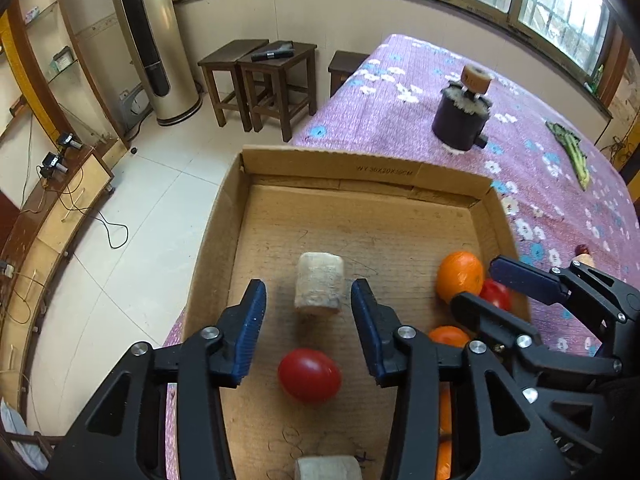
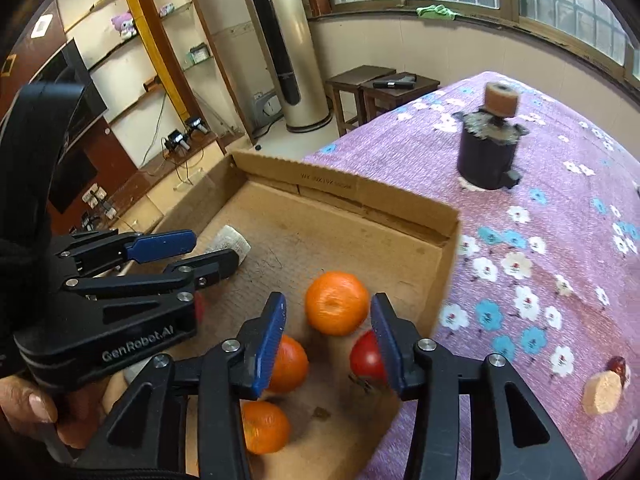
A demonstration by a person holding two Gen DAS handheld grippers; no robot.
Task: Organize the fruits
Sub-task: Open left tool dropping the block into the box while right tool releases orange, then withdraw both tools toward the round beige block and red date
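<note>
A shallow cardboard box (image 1: pixel 332 166) (image 2: pixel 400 204) lies on the purple flowered bed. In it are a red tomato (image 1: pixel 310 376), a beige block (image 1: pixel 319 289), several oranges (image 1: pixel 460 276) (image 2: pixel 337 303) and a second tomato (image 1: pixel 496 294) (image 2: pixel 367 356) by the right wall. My left gripper (image 1: pixel 308 312) is open and empty above the box floor, over the beige block and the red tomato. My right gripper (image 2: pixel 328 340) is open and empty above the oranges and the second tomato; it also shows in the left wrist view (image 1: pixel 480 288).
A dark cylinder with a tan spool (image 1: pixel 462 116) (image 2: pixel 490 152) stands on the bed beyond the box. Green vegetables (image 1: pixel 572 152) lie at the far right. A tan slice and a red date (image 2: pixel 606 386) lie on the bed right of the box. Wooden stools (image 1: pixel 272 80) stand on the floor.
</note>
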